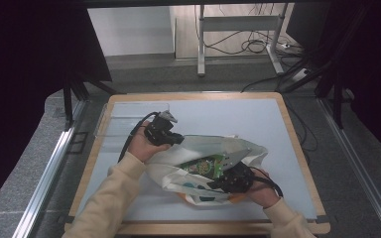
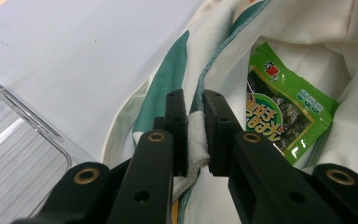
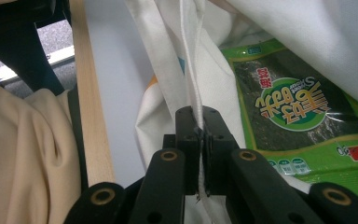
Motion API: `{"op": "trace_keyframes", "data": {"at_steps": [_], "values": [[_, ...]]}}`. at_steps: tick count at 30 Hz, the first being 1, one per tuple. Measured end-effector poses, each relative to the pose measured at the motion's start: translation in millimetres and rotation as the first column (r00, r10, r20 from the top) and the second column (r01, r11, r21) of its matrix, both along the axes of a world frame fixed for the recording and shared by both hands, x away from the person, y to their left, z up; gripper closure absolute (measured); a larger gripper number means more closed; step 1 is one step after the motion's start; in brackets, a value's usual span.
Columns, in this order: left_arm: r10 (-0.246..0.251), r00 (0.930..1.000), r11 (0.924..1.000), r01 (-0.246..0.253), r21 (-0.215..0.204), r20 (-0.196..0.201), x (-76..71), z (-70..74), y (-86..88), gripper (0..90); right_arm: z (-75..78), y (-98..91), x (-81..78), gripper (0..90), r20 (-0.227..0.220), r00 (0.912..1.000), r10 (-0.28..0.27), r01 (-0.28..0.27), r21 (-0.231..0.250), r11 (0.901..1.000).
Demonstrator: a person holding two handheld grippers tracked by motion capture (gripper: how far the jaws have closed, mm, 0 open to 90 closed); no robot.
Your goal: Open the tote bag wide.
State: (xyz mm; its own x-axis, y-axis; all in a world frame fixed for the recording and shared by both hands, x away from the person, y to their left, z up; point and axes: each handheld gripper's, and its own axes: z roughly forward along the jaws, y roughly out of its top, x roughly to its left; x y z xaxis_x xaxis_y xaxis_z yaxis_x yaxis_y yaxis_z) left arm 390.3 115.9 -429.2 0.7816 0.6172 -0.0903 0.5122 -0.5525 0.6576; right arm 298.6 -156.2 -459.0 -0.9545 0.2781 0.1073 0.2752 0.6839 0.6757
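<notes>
Near the front middle of the table, a cream cloth bag with green print is lying slumped on the pale grey surface, its mouth being held apart by two grippers. Inside the mouth a green snack packet is lying flat, printed face up, with a round green logo and a dark, speckled picture showing on it.

Left gripper: jaws are pressing together on a folded bit of the bag's teal-piped rim, white cloth bunching between the pads. From the high view this gripper is sitting at the bag's far left edge, in the person's left hand.

Right gripper: jaws are closing tight on a thin edge of the bag's cloth, which is running straight up from between the pads. From the high view it is sitting at the bag's near right side, just beside the packet, in the person's right hand.

Both forearms, in cream sleeves, are coming in from the near edge.

Beyond the bag, a clear plastic tray is resting at the table's far left corner, apart from the bag. A wooden border is running round the tabletop. Behind the table, grey floor, a metal stand and loose cables are showing.
</notes>
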Motion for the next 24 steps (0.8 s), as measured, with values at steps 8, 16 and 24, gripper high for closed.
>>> {"op": "trace_keyframes", "data": {"at_steps": [8,16,24], "values": [[-0.002,1.0,0.9999,0.002,0.011,0.0,3.2,0.8,4.2,82.3,-0.6,-0.2,-4.5,86.2,-0.006,1.0,0.006,-0.006,0.002,1.0],[0.027,0.9996,0.9996,-0.027,-0.008,-0.005,6.7,0.1,6.2,82.4,-2.9,-0.4,-12.8,86.3,-0.022,0.9995,0.022,-0.022,0.002,0.9998],[0.061,0.9981,0.998,-0.061,-0.016,-0.007,13.1,2.4,5.9,82.4,-5.6,-2.4,-20.5,86.4,-0.032,0.9988,0.036,-0.035,0.006,0.9994]]}}
